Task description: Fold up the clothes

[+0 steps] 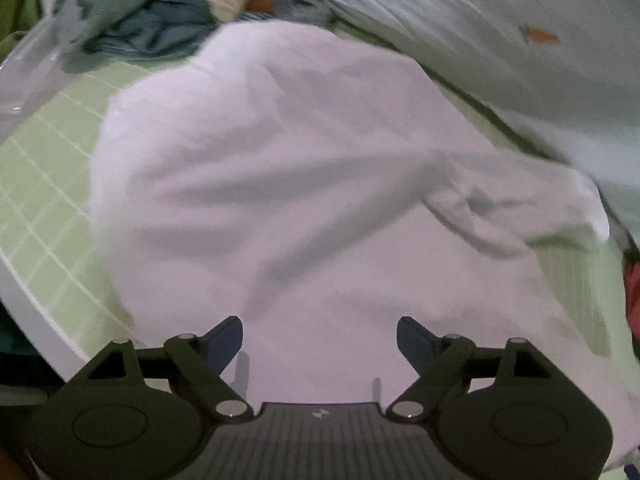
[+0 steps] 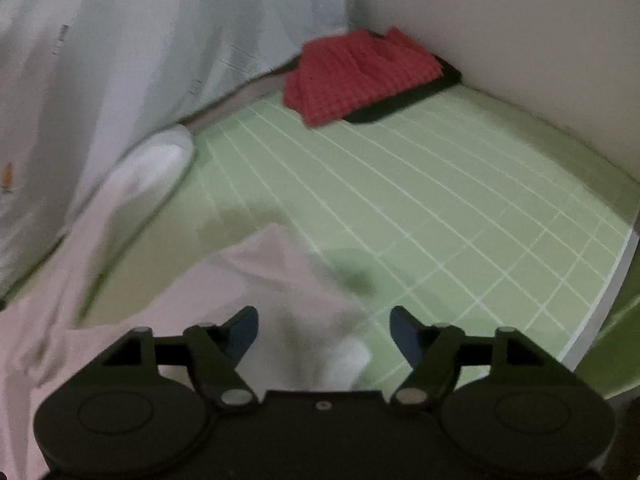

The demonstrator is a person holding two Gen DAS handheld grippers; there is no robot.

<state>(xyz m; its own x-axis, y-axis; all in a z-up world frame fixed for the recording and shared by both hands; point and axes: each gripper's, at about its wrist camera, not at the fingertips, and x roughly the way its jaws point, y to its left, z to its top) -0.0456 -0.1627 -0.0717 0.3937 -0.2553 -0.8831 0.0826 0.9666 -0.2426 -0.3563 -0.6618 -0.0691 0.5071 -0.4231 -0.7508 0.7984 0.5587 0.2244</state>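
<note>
We hover both tongs, left (image 1: 319, 340) and right (image 2: 323, 330), open over the white shirt (image 1: 280, 184) (soft, light, wrinkle-prone); its sleeve cuff (image 1: 576, 216) offers a grip.

Left gripper (image 1: 319, 338): matte black body, two round side housings, linkage arms pinned with silver screws, ribbed grey centre plate marked with a small white logo. Dark blue fingertips (image 1: 226, 340) fitted. Right gripper (image 2: 323, 330): same black build, silver pins, blue fingertips (image 2: 404, 330).
</note>
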